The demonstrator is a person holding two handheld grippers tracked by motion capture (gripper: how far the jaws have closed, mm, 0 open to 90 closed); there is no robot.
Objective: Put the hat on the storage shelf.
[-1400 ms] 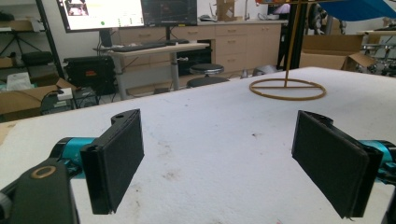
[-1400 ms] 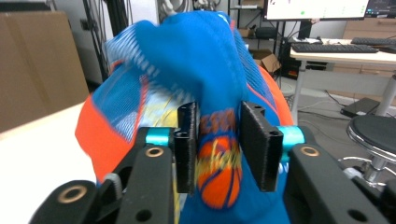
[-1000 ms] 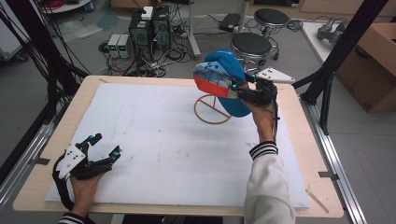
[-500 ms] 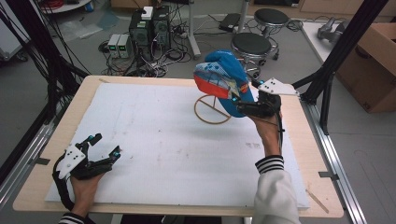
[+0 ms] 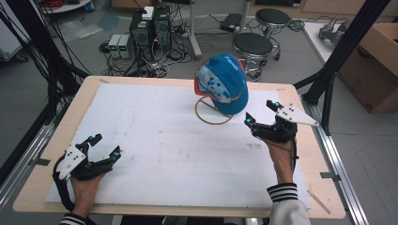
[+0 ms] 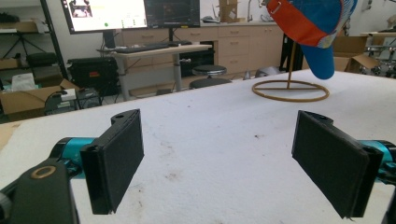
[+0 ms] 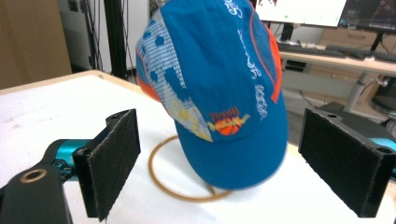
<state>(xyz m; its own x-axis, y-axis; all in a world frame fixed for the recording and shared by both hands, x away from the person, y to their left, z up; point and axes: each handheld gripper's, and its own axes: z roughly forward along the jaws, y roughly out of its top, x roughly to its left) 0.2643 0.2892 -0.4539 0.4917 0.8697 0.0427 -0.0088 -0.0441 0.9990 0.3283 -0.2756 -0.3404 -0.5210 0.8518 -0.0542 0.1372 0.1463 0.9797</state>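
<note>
**Q:** Two grippers appear above the table; how does each stand, and why is the cap where it is?

**A:** The right gripper (image 5: pixel 262 114) lies just right of the cap (image 5: pixel 223 84), jaws spread wide with nothing between them. The cap hangs on the stand (image 5: pixel 213 112), whose ring base rests on the white mat (image 5: pixel 155 145); in the right gripper view the cap (image 7: pixel 224 88) sits ahead of the jaws, apart from both pads, its brim drooping over the ring (image 7: pixel 187 184). Draped on the upright, the cap keeps its shape, so no grip seems needed to hold it.

**Q:** And the left gripper?

**A:** The left gripper (image 5: pixel 105 146) rests on the mat's near corner, well apart from the cap, jaws also apart and empty. From its own view the stand (image 6: pixel 290 91) stands far ahead and to the right; the hand appears parked out of the way.

**Q:** What differs from the earlier frames?

**A:** A second ago the right gripper was at the cap, against its right side. Its jaws have just been opening, and it has drawn back toward the person and to the right, leaving the cap on the stand. The left gripper has not moved.
</note>
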